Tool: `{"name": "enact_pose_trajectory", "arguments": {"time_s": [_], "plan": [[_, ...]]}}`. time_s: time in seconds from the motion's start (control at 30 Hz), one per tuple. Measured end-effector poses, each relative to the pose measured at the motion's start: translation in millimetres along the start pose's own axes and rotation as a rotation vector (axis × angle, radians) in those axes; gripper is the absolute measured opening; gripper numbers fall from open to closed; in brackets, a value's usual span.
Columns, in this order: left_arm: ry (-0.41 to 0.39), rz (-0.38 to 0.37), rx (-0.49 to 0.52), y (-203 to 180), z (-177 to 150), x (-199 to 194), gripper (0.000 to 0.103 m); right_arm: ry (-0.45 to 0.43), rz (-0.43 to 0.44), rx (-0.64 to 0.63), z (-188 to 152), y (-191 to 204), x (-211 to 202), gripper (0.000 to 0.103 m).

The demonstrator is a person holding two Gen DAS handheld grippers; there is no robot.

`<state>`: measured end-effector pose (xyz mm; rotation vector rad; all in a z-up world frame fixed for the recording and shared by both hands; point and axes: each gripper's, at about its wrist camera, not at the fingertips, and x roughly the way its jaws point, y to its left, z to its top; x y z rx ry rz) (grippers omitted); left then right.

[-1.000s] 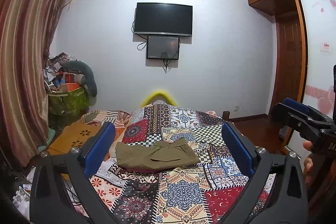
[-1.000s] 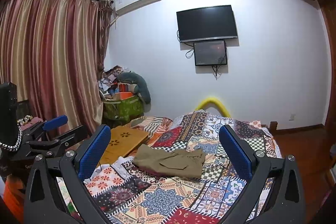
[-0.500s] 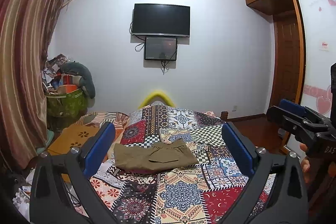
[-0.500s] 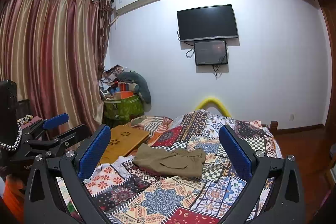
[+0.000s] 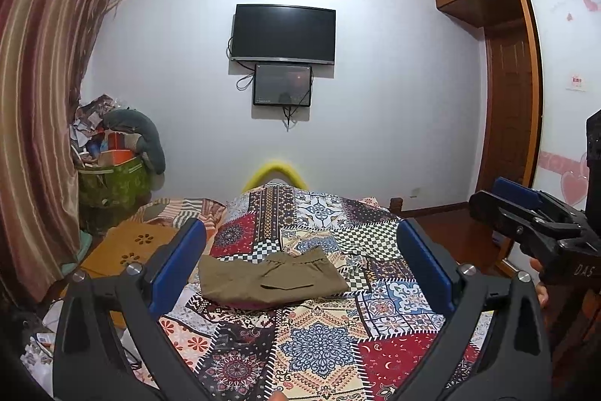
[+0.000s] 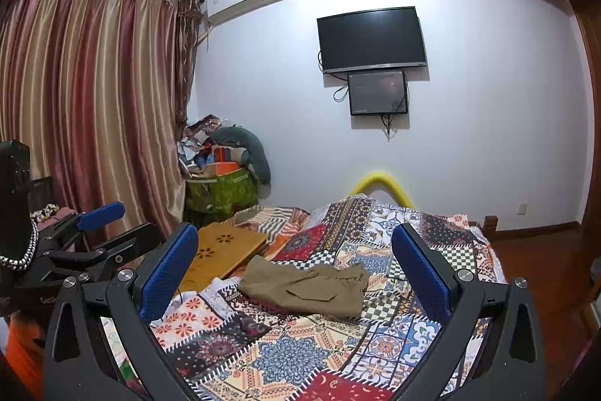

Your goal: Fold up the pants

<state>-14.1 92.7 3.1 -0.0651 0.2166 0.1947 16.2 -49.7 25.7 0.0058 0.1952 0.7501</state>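
Olive-brown pants (image 5: 270,279) lie folded into a compact rectangle on the patchwork bedspread (image 5: 311,352); they also show in the right wrist view (image 6: 308,286). My left gripper (image 5: 298,265) is open and empty, held well back from and above the pants. My right gripper (image 6: 295,269) is open and empty too, likewise back from the pants. The right gripper also shows at the right edge of the left wrist view (image 5: 526,213). The left gripper shows at the left of the right wrist view (image 6: 94,232).
A wooden lap desk (image 6: 221,250) lies on the bed left of the pants. A cluttered green bin (image 5: 112,183) stands by the striped curtain (image 6: 94,100). A TV (image 5: 283,34) hangs on the far wall. A wardrobe and door (image 5: 511,123) are at right.
Both grippers have drifted only slightly; the left wrist view shifted a little so the room sits lower and left. The pants have not moved.
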Motion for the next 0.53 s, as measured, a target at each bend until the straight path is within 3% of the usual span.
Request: {"name": "enact_pose_trajectory", "arguments": {"time_s": [0.53], "plan": [[0.003, -0.011, -0.011, 1.1, 0.9, 0.3, 0.102, 0.004, 0.003, 0.005, -3.2, -0.9, 1.1, 0.103]]}}
